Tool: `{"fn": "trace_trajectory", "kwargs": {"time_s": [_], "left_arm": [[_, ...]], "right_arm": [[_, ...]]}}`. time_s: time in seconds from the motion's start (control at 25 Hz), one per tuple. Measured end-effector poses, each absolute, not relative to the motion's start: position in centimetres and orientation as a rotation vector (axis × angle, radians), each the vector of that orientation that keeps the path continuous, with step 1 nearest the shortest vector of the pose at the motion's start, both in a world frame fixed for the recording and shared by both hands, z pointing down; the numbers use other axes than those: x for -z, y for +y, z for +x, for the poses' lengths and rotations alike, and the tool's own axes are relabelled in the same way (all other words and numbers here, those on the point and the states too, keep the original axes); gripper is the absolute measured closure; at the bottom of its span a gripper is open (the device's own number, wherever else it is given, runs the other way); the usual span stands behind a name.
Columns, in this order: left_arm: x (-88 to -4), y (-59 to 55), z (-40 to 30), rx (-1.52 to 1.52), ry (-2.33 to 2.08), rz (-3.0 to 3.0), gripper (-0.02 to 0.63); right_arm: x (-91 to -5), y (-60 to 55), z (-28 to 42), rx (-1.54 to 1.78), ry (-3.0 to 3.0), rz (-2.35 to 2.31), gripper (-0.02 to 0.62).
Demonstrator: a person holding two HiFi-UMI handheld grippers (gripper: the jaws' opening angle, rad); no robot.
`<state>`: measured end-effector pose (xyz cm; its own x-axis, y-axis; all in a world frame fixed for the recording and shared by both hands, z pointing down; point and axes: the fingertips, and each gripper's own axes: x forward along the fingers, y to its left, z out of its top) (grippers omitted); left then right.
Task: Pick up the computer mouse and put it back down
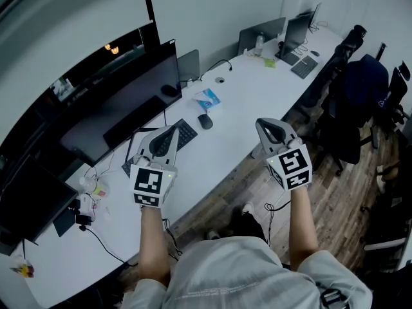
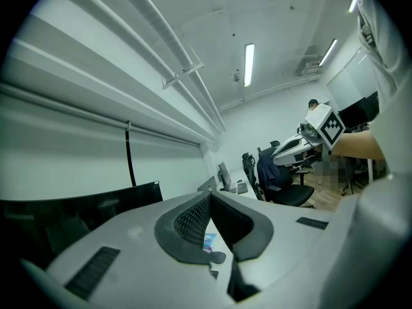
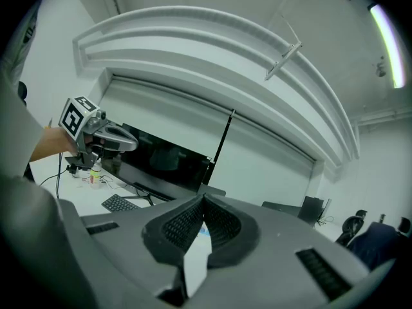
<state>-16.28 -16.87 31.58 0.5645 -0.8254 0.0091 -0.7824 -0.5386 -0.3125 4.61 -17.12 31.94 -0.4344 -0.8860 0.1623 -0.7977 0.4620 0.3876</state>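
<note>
The dark computer mouse (image 1: 205,121) lies on the long white desk (image 1: 238,102), just right of a black keyboard (image 1: 185,134) and below a blue packet (image 1: 207,99). My left gripper (image 1: 172,130) hovers over the keyboard, a short way left of the mouse, shut and empty. My right gripper (image 1: 264,123) hangs above the desk's front edge, right of the mouse, also shut and empty. In the left gripper view the closed jaws (image 2: 209,196) hide most of the desk; the blue packet (image 2: 209,241) shows through the gap. The right gripper view has its jaws (image 3: 204,198) closed too.
A wide dark monitor (image 1: 122,108) stands behind the keyboard. More monitors (image 1: 261,34) and a second keyboard (image 1: 304,66) sit at the desk's far end. Office chairs (image 1: 360,95) stand on the wooden floor to the right. Cables and small items (image 1: 90,195) clutter the near left.
</note>
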Motion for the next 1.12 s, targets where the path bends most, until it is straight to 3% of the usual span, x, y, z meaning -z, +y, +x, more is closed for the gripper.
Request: {"fn": "trace_trajectory", "kwargs": {"time_s": [1.12], "left_arm": [[-31.9, -15.8, -16.8, 0.206, 1.339, -2.537, 0.594]], "right_arm": [[-32.1, -15.7, 2.9, 0.392, -2.393, 1.370, 0.594]]}}
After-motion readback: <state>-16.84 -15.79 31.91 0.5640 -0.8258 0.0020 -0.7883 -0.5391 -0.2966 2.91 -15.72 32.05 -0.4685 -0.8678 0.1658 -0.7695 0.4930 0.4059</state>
